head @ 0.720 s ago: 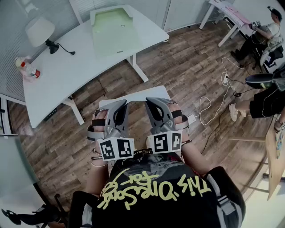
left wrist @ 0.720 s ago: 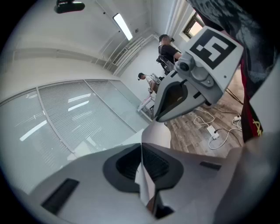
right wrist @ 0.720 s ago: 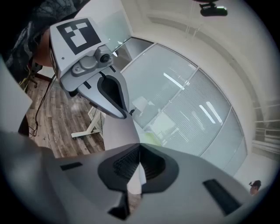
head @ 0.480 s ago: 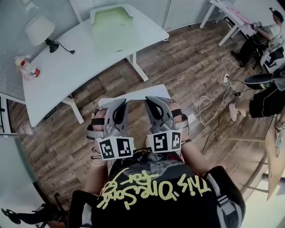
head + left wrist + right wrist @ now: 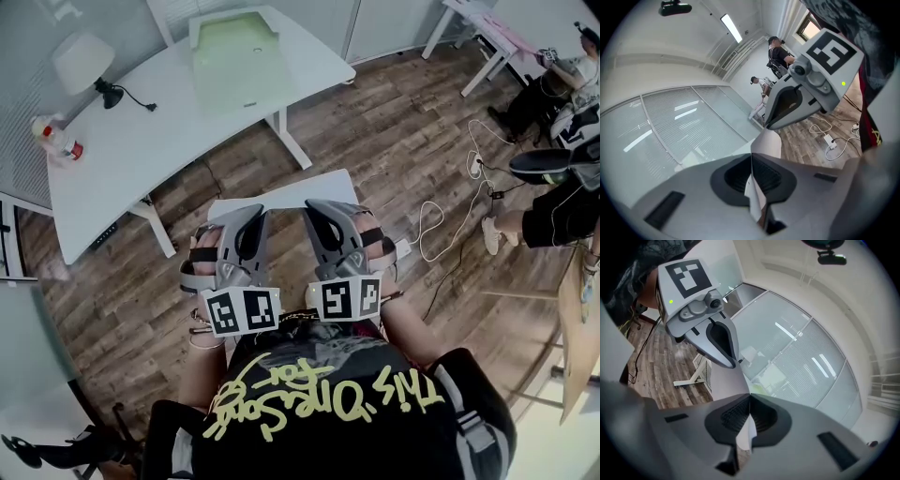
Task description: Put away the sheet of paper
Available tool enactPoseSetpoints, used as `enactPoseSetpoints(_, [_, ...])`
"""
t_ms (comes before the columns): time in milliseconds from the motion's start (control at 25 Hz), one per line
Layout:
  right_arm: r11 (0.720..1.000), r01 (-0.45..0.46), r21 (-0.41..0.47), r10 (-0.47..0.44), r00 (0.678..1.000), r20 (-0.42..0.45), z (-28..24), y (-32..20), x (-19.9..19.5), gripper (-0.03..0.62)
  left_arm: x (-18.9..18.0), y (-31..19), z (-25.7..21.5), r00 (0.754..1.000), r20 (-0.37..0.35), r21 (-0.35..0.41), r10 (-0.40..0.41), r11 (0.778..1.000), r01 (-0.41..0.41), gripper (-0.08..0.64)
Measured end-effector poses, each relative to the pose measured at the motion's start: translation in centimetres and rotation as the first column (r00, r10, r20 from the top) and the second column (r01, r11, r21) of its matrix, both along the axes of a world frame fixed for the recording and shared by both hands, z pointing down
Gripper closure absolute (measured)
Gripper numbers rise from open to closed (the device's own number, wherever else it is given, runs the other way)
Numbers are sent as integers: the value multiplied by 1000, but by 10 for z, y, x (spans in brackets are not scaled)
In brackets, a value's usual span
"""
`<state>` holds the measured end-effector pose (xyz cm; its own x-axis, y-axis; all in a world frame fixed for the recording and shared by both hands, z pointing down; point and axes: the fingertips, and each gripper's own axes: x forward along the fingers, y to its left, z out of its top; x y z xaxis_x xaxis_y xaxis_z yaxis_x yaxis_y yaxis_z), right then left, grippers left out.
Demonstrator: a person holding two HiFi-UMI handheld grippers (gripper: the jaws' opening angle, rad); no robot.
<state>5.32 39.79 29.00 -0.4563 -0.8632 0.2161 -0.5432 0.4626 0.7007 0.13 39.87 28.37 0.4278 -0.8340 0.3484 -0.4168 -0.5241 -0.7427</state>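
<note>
We had the thin white rectangular sheet of paper [image 5: 291,192] out level above the brown wooden plank floor [image 5: 394,122]; our left gripper [image 5: 255,216] was closed tight on its near edge; our right gripper [image 5: 313,210] pinched that same edge just beside it; the sheet reached away from both toward the white desk [image 5: 141,141].

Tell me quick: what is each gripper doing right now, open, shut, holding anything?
Left gripper: shut on the sheet of paper.
Right gripper: shut on the same sheet of paper.
</note>
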Motion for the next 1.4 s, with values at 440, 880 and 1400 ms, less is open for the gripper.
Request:
enactPoseSetpoints(440, [999,43,-1,-43,999,3,2,-3,8,584,9,-3,3,999,21,3,-33,999,33,549])
enactPoseSetpoints(880, [994,103,-24,-103,995,15,8,4,33,584,33,3,6,998,27,8,-64,998,64,549])
enactPoseSetpoints(1400, [986,162,-44,-161,986,42,13,10,43,584,46,9,8,993,38,4,-115,993,115,549])
